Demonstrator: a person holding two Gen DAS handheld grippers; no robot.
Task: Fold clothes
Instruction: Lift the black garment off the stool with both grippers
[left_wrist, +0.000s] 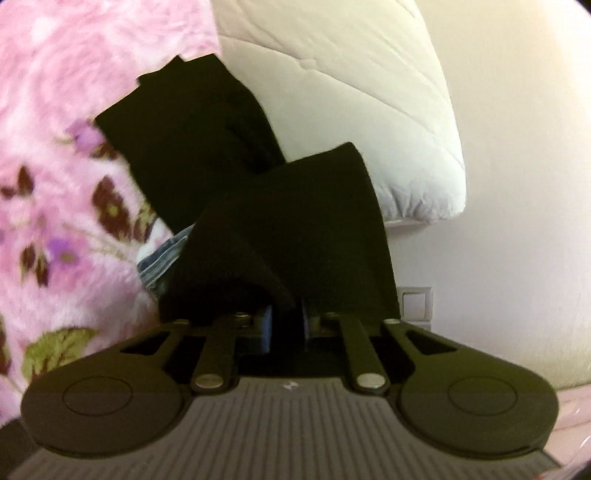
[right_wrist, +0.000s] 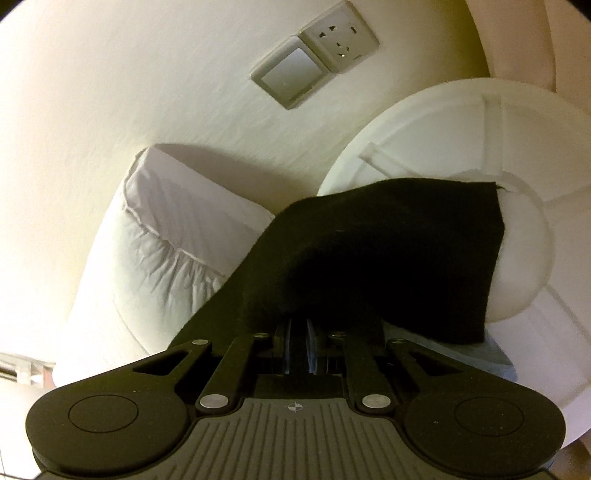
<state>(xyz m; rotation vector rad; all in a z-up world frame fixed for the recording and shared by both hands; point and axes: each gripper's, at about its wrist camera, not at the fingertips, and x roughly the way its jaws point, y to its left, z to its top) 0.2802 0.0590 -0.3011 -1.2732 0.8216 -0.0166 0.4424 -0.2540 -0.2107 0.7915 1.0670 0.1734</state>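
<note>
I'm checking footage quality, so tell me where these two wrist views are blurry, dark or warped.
Left wrist view: the pink floral blanket is smeared by motion blur, and the black garment is a near-featureless dark mass. Right wrist view: sharper, but the same black cloth loses all detail, the wall has a yellowish cast, and fisheye distortion bends the wall socket and white pillow.

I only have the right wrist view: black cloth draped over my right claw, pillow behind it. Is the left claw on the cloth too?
Observer: Yes, the left claw is closed on the cloth.
Operator: What lies to its left?
Observer: A pink floral blanket.
Operator: Where does the rest of the cloth go?
Observer: It runs on, bunched over the blanket's edge, beside the pillow.
</note>
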